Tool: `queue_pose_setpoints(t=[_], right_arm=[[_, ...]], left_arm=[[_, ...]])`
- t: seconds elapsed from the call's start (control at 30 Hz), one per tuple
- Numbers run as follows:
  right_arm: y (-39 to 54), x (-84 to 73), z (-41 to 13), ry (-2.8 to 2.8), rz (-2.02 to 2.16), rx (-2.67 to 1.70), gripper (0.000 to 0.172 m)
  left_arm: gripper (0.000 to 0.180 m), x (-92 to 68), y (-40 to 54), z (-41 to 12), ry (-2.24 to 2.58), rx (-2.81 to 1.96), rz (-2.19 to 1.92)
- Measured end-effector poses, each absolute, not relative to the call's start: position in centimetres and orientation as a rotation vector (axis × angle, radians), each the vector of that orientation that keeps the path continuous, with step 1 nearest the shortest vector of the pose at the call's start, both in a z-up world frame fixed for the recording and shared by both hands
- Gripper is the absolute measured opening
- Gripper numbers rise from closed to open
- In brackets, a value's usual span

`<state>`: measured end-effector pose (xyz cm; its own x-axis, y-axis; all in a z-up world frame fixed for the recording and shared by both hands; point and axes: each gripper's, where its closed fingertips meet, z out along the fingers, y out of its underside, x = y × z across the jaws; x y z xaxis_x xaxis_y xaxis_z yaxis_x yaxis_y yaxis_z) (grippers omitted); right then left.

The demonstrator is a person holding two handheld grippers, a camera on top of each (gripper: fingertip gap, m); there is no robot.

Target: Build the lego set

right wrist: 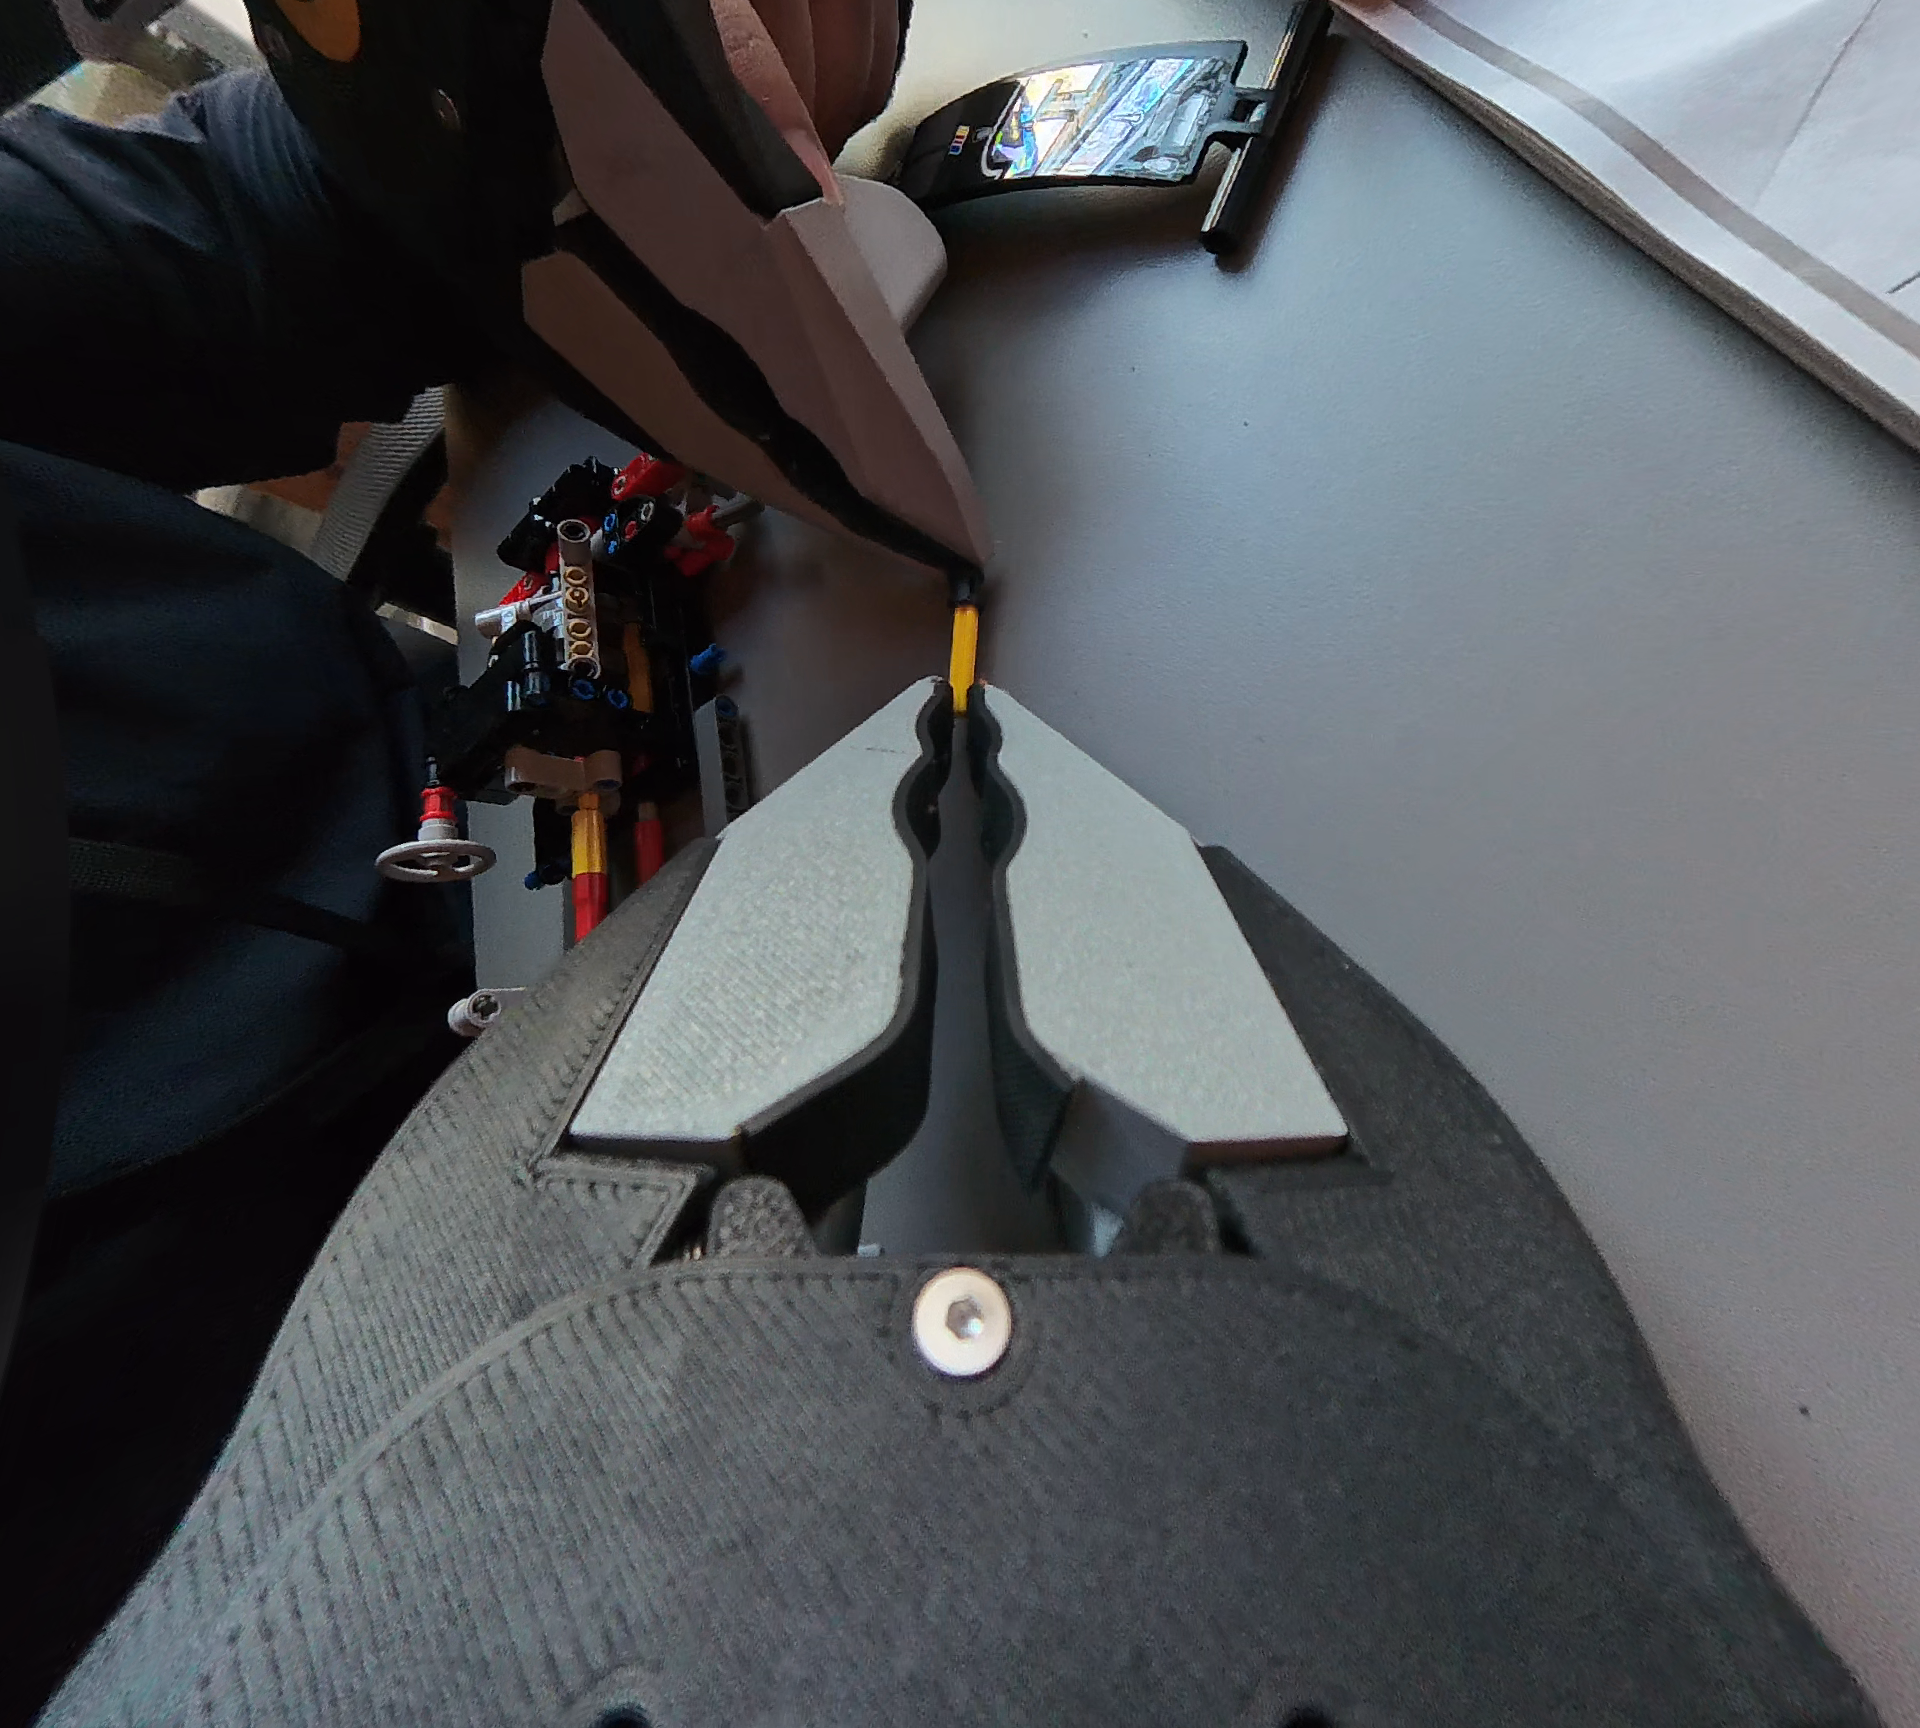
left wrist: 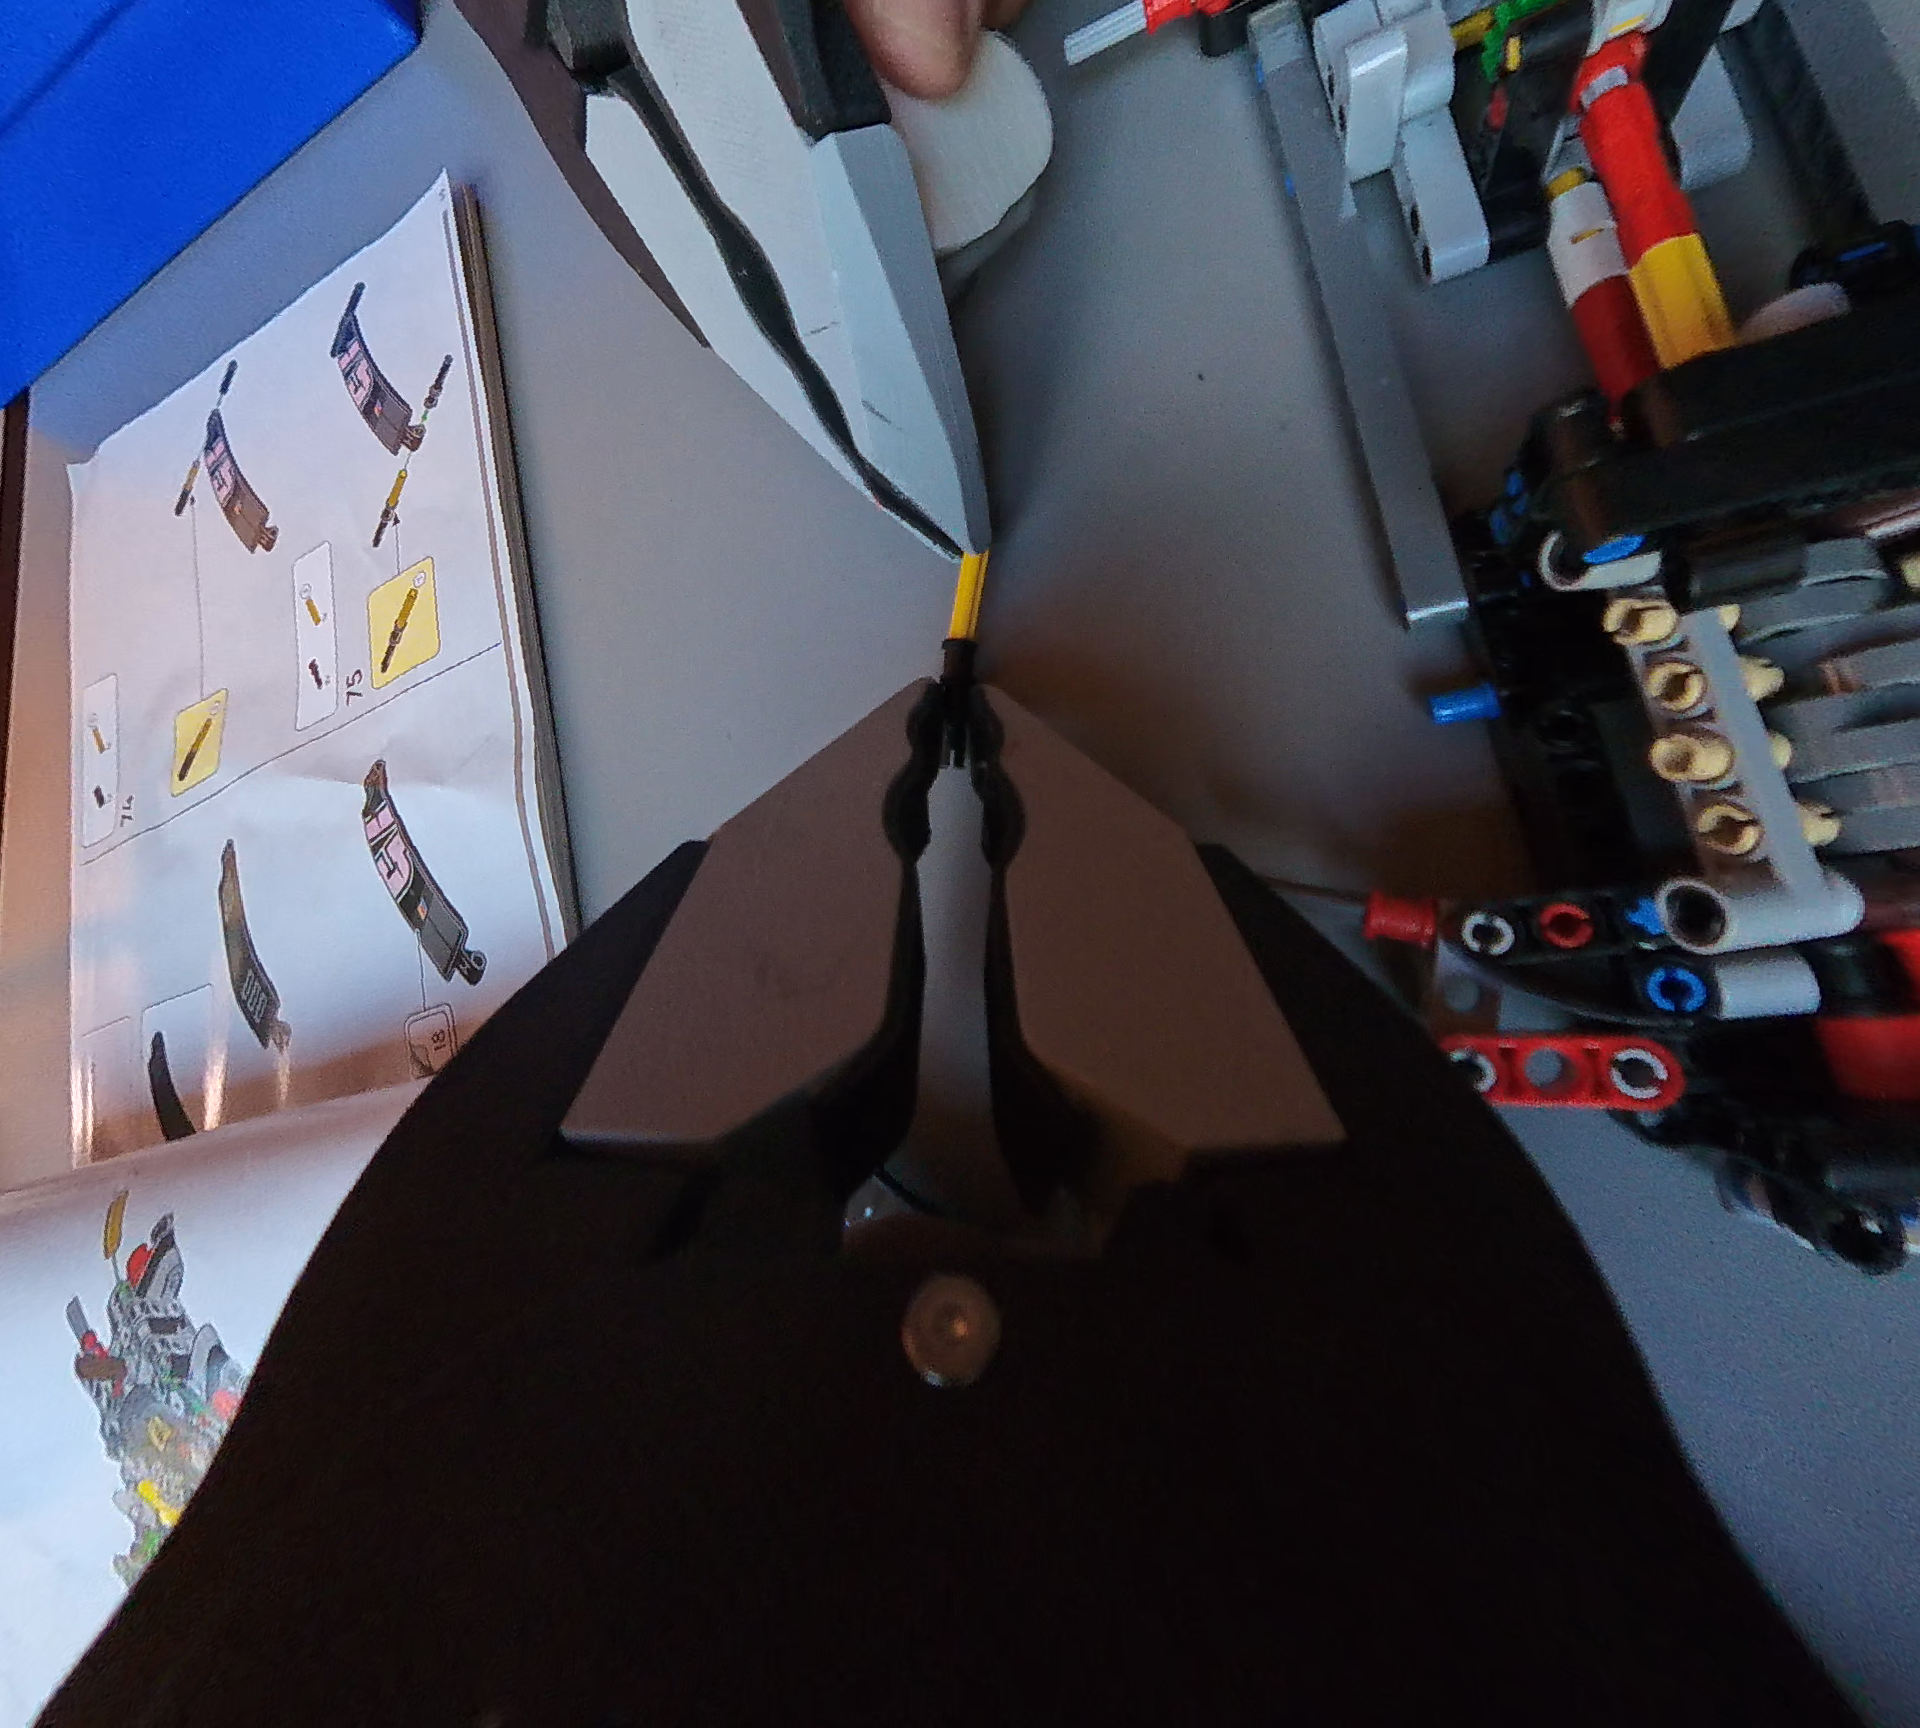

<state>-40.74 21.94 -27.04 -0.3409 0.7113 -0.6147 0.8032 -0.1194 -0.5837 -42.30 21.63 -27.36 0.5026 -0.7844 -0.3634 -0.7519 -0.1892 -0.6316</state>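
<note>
The left gripper (left wrist: 954,722) pinches a small black pin (left wrist: 954,691) at its fingertips, and the right gripper (right wrist: 961,704) is pressed together on the yellow axle (right wrist: 963,648), the two parts joined end to end in the air above the middle of the grey tabletop (left wrist: 1195,452). To seat them well, I judge both should stay on one line and be pushed straight, without twisting. The only container, a blue bin (left wrist: 177,47) at the tabletop's edge beside the open instruction booklet (left wrist: 301,639), shows no contents.

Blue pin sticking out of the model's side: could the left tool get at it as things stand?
Probably not yet. The blue pin has bare table beside it, so the way looks free, but the left tool is shut on a black pin joined to the yellow axle in the right tool.
</note>
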Motion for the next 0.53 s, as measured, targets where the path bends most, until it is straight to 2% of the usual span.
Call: queue_pose_setpoints(t=[0.33,0.43,0.53], right_arm=[[21.8,-40.8,-27.2,2.011,-1.457,1.754,0.000],[20.9,-41.1,-27.3,2.044,-1.452,1.733,0.000],[20.9,-41.1,-27.3,2.073,-1.443,1.737,0.000]], left_arm=[[0.001,-42.1,21.7,-27.4,1.315,-1.968,0.039],[0.001,-38.5,20.6,-27.4,1.345,-1.923,-0.156],[0.001,-38.4,21.0,-27.5,1.365,-1.972,-0.082]])
